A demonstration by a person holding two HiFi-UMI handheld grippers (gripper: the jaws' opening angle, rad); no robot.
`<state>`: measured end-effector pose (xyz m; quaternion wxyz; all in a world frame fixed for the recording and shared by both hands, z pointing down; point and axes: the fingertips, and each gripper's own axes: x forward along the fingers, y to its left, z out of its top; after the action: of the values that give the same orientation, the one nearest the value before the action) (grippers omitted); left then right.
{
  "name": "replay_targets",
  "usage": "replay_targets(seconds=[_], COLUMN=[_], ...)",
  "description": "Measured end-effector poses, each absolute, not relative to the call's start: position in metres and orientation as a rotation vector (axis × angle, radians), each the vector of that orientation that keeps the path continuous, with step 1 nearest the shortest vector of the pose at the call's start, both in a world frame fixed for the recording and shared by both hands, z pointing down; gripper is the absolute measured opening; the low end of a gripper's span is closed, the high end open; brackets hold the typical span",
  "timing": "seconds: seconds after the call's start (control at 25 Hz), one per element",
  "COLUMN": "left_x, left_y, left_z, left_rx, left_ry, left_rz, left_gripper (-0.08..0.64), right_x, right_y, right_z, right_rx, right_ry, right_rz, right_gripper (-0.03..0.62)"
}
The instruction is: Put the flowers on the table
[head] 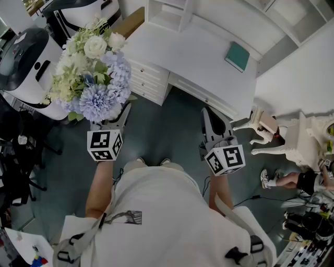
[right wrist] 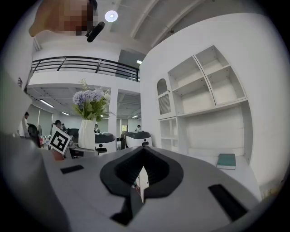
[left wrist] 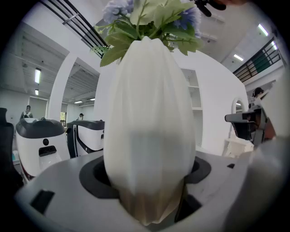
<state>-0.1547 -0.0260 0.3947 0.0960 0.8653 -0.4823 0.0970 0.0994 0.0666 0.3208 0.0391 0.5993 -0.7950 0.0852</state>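
A bouquet of blue and white flowers stands in a white ribbed vase. My left gripper is shut on the vase's lower body and holds it upright above the floor, left of the white table. In the head view the blooms hide the vase. My right gripper hangs in front of the table with its jaws together and nothing between them. In the right gripper view the flowers and the vase show at the left, beside the left gripper's marker cube.
A teal book lies on the table's right part. Drawers sit under the table's left end and white shelves behind it. White machines stand at the left. A white carved chair and a person's legs are at the right.
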Motion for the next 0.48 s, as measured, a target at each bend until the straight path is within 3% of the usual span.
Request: replay_targets(seconds=[0.48], left_x=[-0.157], left_y=[-0.0206], left_z=[0.3978], left_rx=[2.526], left_ry=[-1.455], left_rz=[0.302], left_gripper=[0.377], right_x=[0.0991], right_y=[0.0654], right_z=[0.3284], right_rx=[1.776], right_ry=[-2.524], right_rz=[0.368], right_gripper=[0.009])
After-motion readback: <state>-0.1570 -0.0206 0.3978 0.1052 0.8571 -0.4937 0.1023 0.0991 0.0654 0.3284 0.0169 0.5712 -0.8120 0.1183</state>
